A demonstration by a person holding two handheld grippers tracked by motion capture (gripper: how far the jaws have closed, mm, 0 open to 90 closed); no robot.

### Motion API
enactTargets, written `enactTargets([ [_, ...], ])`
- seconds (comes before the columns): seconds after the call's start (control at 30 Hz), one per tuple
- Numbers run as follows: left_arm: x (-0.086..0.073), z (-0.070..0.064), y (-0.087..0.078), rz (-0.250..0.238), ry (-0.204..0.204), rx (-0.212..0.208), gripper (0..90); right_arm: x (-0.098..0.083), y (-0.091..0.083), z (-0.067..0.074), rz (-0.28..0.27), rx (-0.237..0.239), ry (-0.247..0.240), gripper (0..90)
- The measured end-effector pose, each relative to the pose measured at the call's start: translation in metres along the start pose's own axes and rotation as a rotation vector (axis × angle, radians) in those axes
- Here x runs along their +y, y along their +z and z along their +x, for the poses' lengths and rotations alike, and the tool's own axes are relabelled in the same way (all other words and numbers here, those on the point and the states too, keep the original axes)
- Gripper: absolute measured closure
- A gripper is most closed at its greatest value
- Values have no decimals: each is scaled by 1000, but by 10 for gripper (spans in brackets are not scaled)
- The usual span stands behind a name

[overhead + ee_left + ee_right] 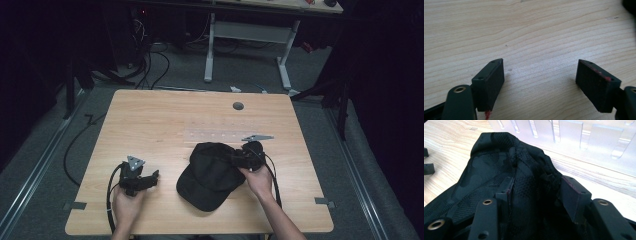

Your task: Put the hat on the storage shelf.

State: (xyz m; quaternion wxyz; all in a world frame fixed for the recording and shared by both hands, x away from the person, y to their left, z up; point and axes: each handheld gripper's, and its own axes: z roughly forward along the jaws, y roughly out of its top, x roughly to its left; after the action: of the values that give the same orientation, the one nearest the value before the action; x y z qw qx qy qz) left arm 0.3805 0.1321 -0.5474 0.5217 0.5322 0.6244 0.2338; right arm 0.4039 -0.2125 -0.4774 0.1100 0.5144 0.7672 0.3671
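A black camouflage-mesh cap (210,175) lies on the wooden table (150,115), right of centre and near the front, with its brim toward the person. My right gripper (239,159) is at the cap's far right side. In the right gripper view its jaws (536,187) pinch a bunched fold of the cap (491,167). My left gripper (150,179) rests low over bare wood left of the cap, apart from it. It stands wide open (540,72) with nothing between its pads.
A clear slotted plastic strip (220,135) lies flat just beyond the cap, and in the right gripper view it (574,135) sits close behind the fabric. A round cable hole (238,106) is near the table's far edge. Cables trail from both grippers toward the front edge.
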Motion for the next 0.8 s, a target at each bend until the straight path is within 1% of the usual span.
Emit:
enactTargets([
  [0.07,0,0,0,1,4,1,234,1,1,0,2,3,-5,517],
  [0.17,0,0,0,2,5,1,233,1,3,0,11,22,-10,616],
  [0.23,0,0,0,2,5,1,233,1,3,0,10,29,-26,682],
  [0.27,0,0,0,1,5,1,234,1,4,0,11,40,-29,716],
  [0.37,0,0,0,2,5,1,234,1,4,-1,8,64,-30,782],
  [0.53,0,0,0,0,4,2,237,0,1,0,-1,80,-45,827],
  [0.57,0,0,0,0,4,2,237,0,0,0,-5,83,-53,831],
  [0.8,0,0,0,1,5,2,237,-1,-9,2,-40,98,-68,845],
])
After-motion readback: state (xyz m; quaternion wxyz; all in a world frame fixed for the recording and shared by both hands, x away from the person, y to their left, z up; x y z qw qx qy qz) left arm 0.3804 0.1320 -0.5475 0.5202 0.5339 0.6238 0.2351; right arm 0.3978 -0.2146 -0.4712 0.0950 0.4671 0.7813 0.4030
